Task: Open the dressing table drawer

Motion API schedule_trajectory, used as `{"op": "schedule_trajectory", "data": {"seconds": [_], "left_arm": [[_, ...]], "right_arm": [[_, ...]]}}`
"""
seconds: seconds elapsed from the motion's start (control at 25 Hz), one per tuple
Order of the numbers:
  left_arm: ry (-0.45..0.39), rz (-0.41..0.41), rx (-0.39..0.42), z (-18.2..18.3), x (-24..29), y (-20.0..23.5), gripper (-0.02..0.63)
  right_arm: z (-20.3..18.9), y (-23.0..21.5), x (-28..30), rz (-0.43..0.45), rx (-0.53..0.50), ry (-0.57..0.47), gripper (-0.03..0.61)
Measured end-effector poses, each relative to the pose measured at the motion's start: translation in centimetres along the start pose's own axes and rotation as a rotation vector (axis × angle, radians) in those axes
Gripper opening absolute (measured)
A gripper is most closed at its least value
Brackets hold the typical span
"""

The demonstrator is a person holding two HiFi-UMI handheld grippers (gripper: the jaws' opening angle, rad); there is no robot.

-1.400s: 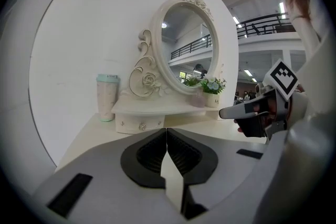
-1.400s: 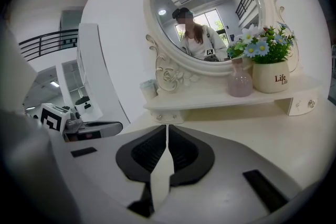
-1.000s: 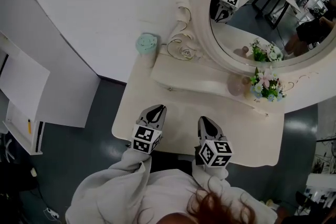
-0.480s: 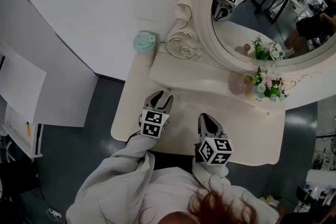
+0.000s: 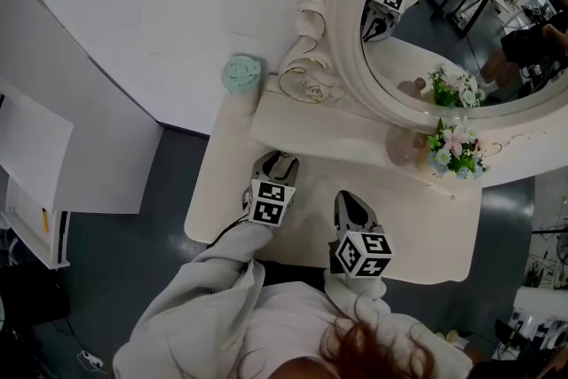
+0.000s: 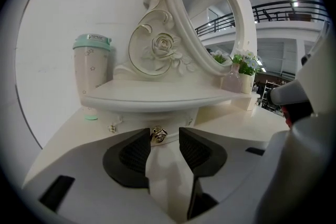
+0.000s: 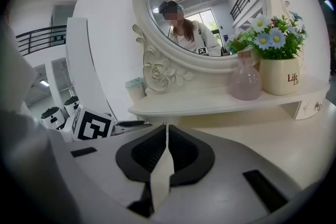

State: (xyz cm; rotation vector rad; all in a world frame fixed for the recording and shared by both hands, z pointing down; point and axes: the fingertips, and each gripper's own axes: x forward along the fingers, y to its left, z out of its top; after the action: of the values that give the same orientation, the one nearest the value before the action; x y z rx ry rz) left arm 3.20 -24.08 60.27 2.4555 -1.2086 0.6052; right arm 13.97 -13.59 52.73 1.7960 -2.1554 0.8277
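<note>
The cream dressing table (image 5: 417, 226) has a raised shelf (image 6: 152, 97) with a small drawer under its left end. The drawer's brass knob (image 6: 159, 135) sits just ahead of my left gripper (image 6: 164, 138), level with the gap between its tips. The jaws are opening and the pads do not touch the knob. In the head view the left gripper (image 5: 275, 162) reaches the shelf's front edge. My right gripper (image 5: 353, 207) hovers over the table top to the right, further from the shelf. Its jaws are shut with nothing in them (image 7: 166, 131).
A mint-lidded cup (image 5: 241, 73) stands at the table's back left corner. A pink vase (image 5: 401, 145) and a flower pot (image 5: 454, 151) sit on the shelf's right part below the oval mirror (image 5: 444, 31). A second small knob (image 6: 112, 128) lies left of the drawer knob.
My left gripper has moved forward over the table top to the shelf's drawer, and its jaws have gone from shut to open. The right gripper has stayed in place.
</note>
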Motion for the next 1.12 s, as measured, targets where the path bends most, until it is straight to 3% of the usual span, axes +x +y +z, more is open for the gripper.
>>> {"op": "schedule_trajectory", "data": {"seconds": [0.24,1.12], "left_arm": [[0.009,0.043,-0.036,0.0,0.5,1.0,0.101],[0.028,0.022,-0.044,-1.1,-0.9,0.3,0.098]], "right_arm": [[-0.2,0.0,0.3,0.006,0.000,0.014,0.038],[-0.5,0.1,0.1,0.021,0.000,0.015,0.038]]}}
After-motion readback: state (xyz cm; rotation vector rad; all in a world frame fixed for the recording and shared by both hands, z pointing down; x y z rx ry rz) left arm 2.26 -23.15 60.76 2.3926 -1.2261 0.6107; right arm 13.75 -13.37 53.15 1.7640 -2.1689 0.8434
